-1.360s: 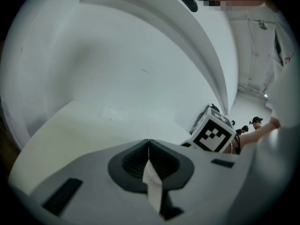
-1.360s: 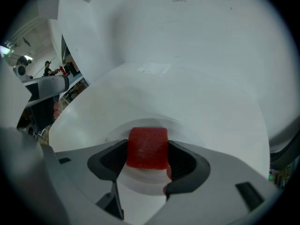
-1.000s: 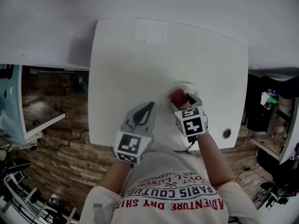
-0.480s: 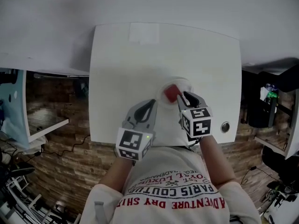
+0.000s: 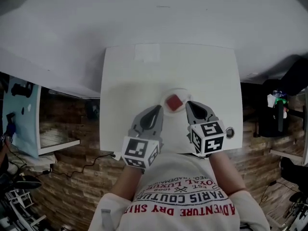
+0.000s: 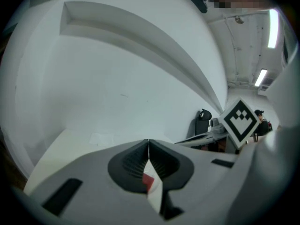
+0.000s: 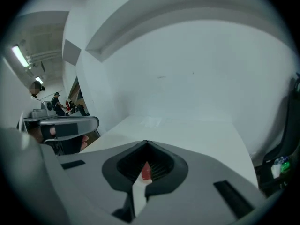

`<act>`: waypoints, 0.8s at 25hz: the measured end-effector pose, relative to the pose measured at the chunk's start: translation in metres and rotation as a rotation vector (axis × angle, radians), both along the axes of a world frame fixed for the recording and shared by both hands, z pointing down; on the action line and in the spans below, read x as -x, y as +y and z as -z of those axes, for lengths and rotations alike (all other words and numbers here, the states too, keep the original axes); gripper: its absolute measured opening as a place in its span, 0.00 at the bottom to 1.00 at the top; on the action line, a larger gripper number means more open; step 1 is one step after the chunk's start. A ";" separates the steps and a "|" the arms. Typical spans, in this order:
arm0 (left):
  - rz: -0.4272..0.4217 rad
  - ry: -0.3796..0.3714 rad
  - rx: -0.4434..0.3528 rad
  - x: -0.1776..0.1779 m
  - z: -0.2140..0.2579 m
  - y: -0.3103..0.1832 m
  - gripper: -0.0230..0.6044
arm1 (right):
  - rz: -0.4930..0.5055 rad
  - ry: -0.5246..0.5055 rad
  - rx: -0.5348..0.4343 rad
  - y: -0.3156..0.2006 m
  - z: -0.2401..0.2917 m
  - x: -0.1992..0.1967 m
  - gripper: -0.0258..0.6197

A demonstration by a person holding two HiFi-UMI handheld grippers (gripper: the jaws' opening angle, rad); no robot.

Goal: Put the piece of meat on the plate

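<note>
The red piece of meat (image 5: pixel 173 101) lies on a white plate (image 5: pixel 179 90) near the front of the white table (image 5: pixel 139 81). My left gripper (image 5: pixel 157 109) is held just left of the plate, jaws shut and empty. Just right of the meat, my right gripper (image 5: pixel 188 103) has its jaws together; they have just been closing, with nothing between them. In the left gripper view the meat (image 6: pixel 148 182) shows through the gap below the meeting tips of the left gripper (image 6: pixel 148 142). The right gripper view shows the meat (image 7: pixel 146 171) the same way under the right gripper (image 7: pixel 146 143).
A round hole (image 5: pixel 230 132) sits at the table's front right corner, and a pale paper patch (image 5: pixel 147 53) lies near its far edge. A white wall rises behind the table. Dark furniture with a green bottle (image 5: pixel 278 101) stands to the right, a shelf (image 5: pixel 29 114) to the left.
The right gripper, open around the meat a second ago, has drawn back from it and shut. Both grippers rose and pulled toward the person. The meat stays on the plate.
</note>
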State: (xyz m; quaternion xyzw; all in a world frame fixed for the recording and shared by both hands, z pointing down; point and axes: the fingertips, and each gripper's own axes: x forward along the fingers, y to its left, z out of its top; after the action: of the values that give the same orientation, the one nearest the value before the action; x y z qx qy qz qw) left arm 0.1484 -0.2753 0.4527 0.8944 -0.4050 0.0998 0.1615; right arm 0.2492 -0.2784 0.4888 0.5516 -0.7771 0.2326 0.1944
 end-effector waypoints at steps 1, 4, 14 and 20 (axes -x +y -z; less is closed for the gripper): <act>-0.003 0.003 -0.025 -0.002 0.009 0.002 0.05 | 0.000 -0.001 -0.042 0.003 0.012 0.000 0.06; -0.007 0.005 -0.100 -0.008 0.033 0.007 0.05 | -0.005 -0.008 -0.158 0.015 0.046 -0.003 0.06; 0.021 0.009 -0.281 -0.018 0.090 0.030 0.05 | -0.025 0.006 -0.420 0.046 0.114 -0.014 0.06; 0.061 0.010 -0.335 -0.013 0.107 0.034 0.05 | -0.001 0.015 -0.456 0.055 0.123 -0.010 0.06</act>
State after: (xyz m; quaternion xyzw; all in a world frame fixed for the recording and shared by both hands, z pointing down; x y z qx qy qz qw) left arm 0.1616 -0.2411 0.3460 0.8965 -0.4422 0.0216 0.0151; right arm 0.2594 -0.2232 0.3653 0.5835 -0.8077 0.0470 0.0705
